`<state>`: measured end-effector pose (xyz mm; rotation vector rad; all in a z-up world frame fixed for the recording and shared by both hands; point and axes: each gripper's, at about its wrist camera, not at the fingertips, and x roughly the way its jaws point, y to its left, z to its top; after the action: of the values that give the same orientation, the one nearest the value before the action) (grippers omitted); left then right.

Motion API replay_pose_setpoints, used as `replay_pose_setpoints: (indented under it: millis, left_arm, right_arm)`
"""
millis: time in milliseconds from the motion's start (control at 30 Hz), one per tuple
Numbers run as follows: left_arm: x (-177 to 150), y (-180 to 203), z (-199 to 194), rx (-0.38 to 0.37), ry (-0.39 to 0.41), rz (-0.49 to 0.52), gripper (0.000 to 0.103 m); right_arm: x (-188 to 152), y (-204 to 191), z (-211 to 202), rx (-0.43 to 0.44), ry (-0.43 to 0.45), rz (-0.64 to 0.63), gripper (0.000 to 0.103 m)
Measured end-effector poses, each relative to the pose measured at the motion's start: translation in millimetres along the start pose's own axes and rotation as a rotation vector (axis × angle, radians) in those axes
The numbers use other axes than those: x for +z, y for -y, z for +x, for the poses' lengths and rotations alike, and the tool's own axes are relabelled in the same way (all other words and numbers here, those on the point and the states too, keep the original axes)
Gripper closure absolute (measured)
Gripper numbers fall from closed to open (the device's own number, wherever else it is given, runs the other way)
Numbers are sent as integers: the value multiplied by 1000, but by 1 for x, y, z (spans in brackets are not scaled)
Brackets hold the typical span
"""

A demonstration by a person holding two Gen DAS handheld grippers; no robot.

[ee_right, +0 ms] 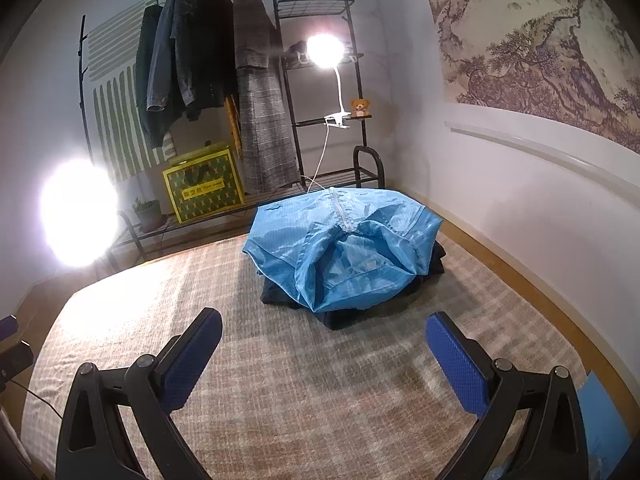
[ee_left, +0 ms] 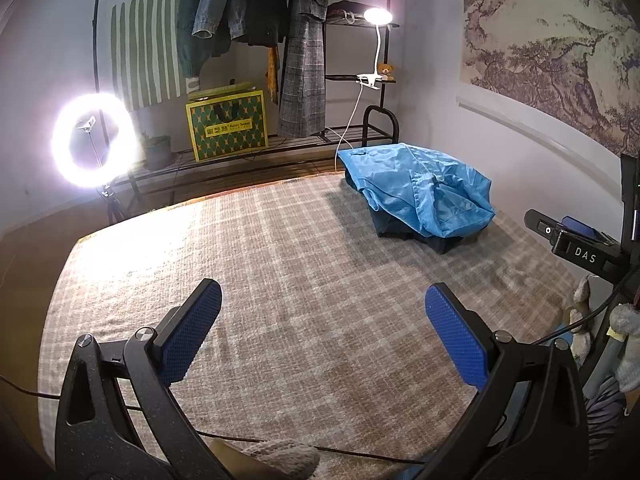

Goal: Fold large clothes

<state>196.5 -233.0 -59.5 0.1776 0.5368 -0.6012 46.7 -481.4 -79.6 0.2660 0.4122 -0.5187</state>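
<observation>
On the plaid bedspread [ee_right: 280, 380], toward its far corner by the wall, the blue jacket [ee_right: 344, 248] is lying folded into a rough bundle, and we are taking it as our landmark. It is sitting on top of a dark garment [ee_right: 332, 316] whose edges are showing beneath its near side, so we are judging that finished pieces are being stacked there, out of the way, to keep the wide middle of the bedspread free for spreading the next large item. We are holding the right gripper [ee_right: 324, 356] just in front of the jacket, its blue pads [ee_right: 456, 364] spread wide and pinching nothing. We are holding the left gripper [ee_left: 324, 332] farther from the jacket, to its near left, also spread wide and empty over bare bedspread; both are sitting apart from the cloth, which suggests to us a pause between garments and not a fold in progress. Behind the jacket, a black rack [ee_right: 320, 80] is carrying hanging coats [ee_right: 192, 60], probably the supply of clothes still to be folded. Left of the jacket, on the rack's low shelf, a green-and-yellow bag [ee_right: 204, 192] is standing upright, and we cannot tell what it is holding. Beside it a small pot [ee_right: 150, 214] is holding a plant.
</observation>
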Motion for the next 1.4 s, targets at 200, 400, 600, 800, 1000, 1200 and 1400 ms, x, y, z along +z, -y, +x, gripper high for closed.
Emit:
replay_pose_setpoints:
  millis: [200,400,600,800,1000,1200,1400]
  left_arm:
    - [0,1,0,5,0,-1,0]
    - [-1,2,1,5,0,-2,0]
    - [-1,3,0,7,1,0,0]
    - [-1,3,0,7,1,-1,0]
    - [-1,2,-2,6,1,1,0]
    - [-1,2,-1,3,0,1,0]
    - [-1,2,-1,5,1,2,0]
  right_arm:
    - [0,1,1,-1,-2,6,0]
    - [0,1,2,3,-5,6,0]
    - [-1,0,2,4,-6,3,0]
    - [-2,0,2,4,-8,3,0]
    - [-3,-1,1,4,-9,7,0]
    - [-2,-1,2,6,-11,9,0]
    - [-3,-1,1,5,-12,8,0]
